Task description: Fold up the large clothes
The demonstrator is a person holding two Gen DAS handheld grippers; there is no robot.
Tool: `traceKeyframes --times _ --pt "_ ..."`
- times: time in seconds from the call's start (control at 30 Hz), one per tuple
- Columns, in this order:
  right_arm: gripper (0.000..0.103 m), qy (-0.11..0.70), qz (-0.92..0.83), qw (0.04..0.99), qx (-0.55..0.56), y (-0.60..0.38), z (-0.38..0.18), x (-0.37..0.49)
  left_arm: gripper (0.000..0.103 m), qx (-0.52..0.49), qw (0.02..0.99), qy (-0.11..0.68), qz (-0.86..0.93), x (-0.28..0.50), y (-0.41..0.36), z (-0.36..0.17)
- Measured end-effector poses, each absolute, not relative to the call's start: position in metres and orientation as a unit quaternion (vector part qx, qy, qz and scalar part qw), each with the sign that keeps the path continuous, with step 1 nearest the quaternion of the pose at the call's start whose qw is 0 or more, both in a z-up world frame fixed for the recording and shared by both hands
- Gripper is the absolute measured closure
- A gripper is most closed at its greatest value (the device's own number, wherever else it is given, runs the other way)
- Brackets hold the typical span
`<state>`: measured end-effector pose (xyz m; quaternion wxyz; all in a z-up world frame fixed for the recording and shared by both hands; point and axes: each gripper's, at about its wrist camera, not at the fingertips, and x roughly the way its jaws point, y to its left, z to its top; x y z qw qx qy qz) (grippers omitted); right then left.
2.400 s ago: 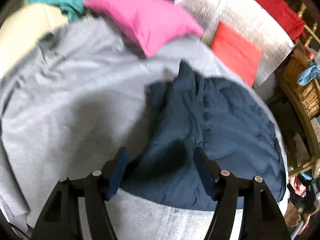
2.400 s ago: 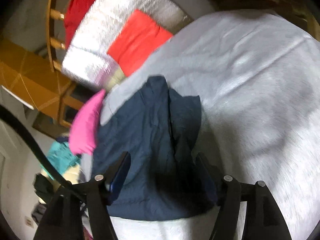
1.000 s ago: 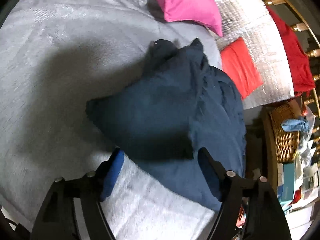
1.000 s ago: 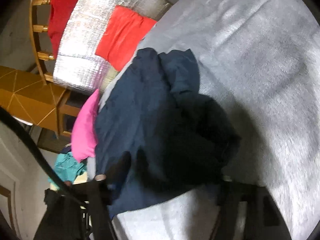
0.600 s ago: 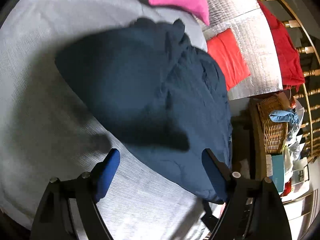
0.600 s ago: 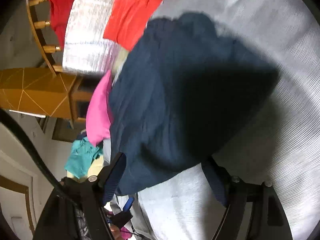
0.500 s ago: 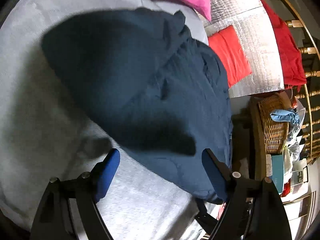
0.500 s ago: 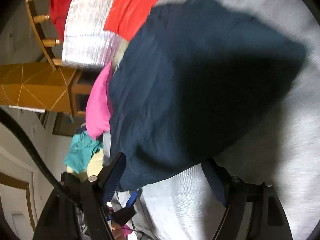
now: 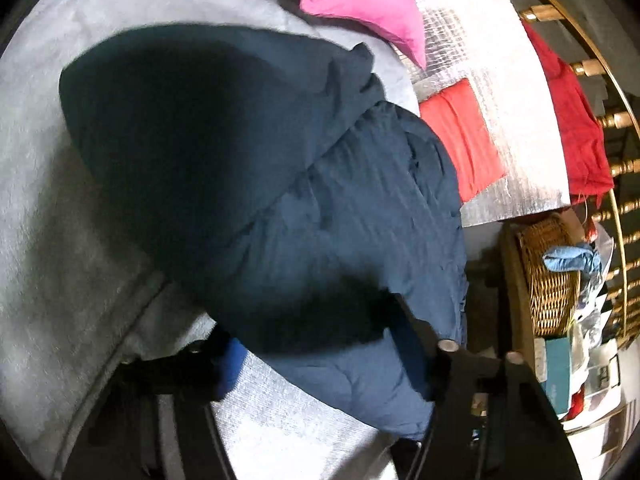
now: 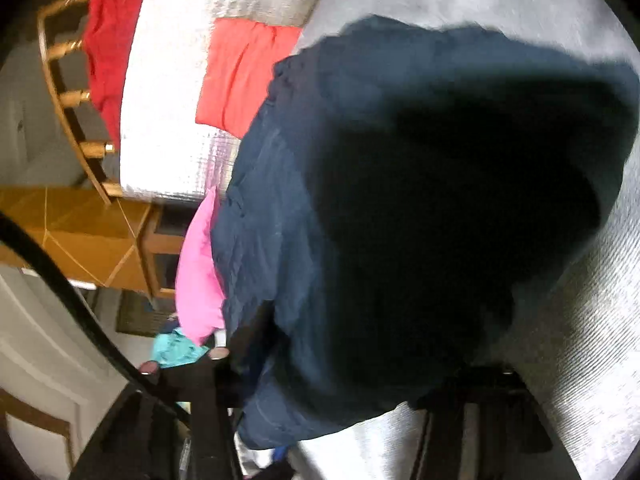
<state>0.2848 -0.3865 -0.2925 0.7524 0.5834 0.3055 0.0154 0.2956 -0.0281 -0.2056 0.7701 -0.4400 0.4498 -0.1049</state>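
A dark navy padded garment (image 9: 340,220) lies folded over on the grey bed cover (image 9: 60,240). It fills most of the right wrist view as well, the navy garment (image 10: 300,160) being deep in shadow there. My left gripper (image 9: 322,354) straddles its near edge; the jaws are closing with cloth between them, the blue pad (image 9: 230,364) at the hem. My right gripper (image 10: 360,368) sits over the garment's other near corner, its jaws also closing with cloth between them. Whether the pads press on the cloth is hidden by shadow.
A pink pillow (image 9: 360,0) lies behind the garment. A silver foil mat (image 9: 500,100) holds a folded red garment (image 9: 460,132), with a red cloth (image 9: 572,120) on the wooden railing. A wicker basket (image 9: 552,280) stands beside the bed. A wooden cabinet (image 10: 80,232) and teal cloth (image 10: 176,348) are off the bed's far side.
The garment's top layer has flopped over and spread wide across the bed. Both grippers have come down onto its near edge, and their jaws have narrowed around the cloth.
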Motion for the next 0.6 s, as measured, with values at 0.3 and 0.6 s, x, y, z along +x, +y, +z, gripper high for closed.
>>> traceKeyframes --times 0.3,0.6 --pt "0.060 0.315 0.007 0.807 0.499 -0.372 -0.261 0.281 0.045 -0.383 0.789 0.466 -0.115 0.299 -0.028 -0.197" --pt "0.039 0.316 -0.010 0.733 0.602 -0.429 -0.283 0.245 0.028 -0.443 0.746 0.488 -0.096 0.297 0.028 -0.206"
